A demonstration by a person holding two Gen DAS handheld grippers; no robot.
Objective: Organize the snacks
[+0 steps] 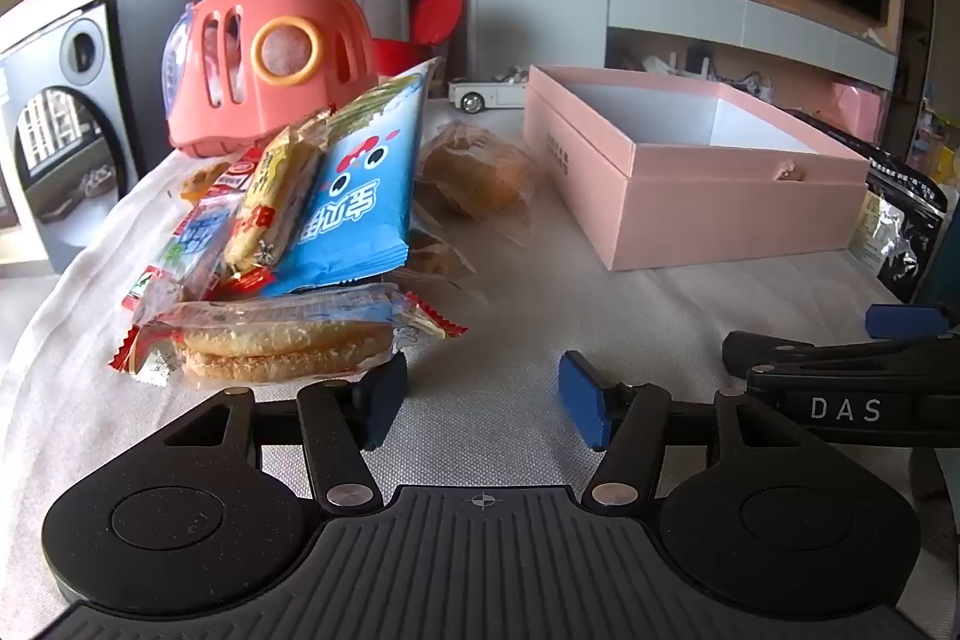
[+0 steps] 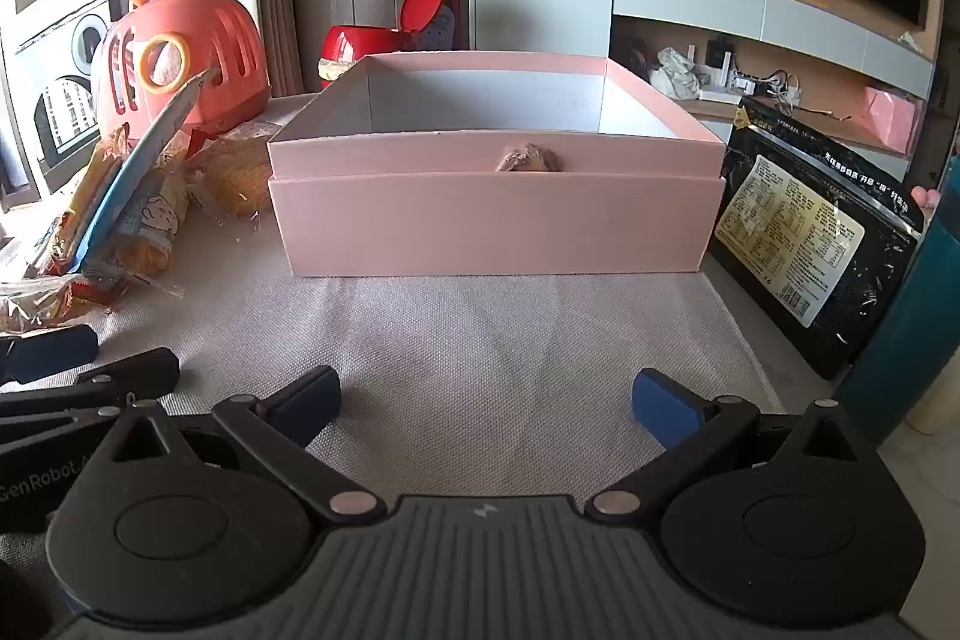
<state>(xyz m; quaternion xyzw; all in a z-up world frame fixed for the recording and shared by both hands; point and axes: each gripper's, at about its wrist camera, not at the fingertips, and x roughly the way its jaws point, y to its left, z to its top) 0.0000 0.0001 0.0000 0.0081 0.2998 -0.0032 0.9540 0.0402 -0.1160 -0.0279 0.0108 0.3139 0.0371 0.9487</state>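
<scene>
The cracker packet (image 1: 270,340) lies crosswise just ahead-left of the left gripper (image 1: 480,400), nearer it than the right gripper (image 2: 486,400); both gape empty.

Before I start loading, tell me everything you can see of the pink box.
The pink box is a rectangular, matte, cardboard-looking box, open at the top, with no lid in view. Its inside walls are white, and no snacks show in the part visible. A seam runs around the outside, and a small knot-like pull sits on the front face at that seam. It stands upright on the woven cloth, right of the snack pile, with a black bag leaning beside its right end.
</scene>
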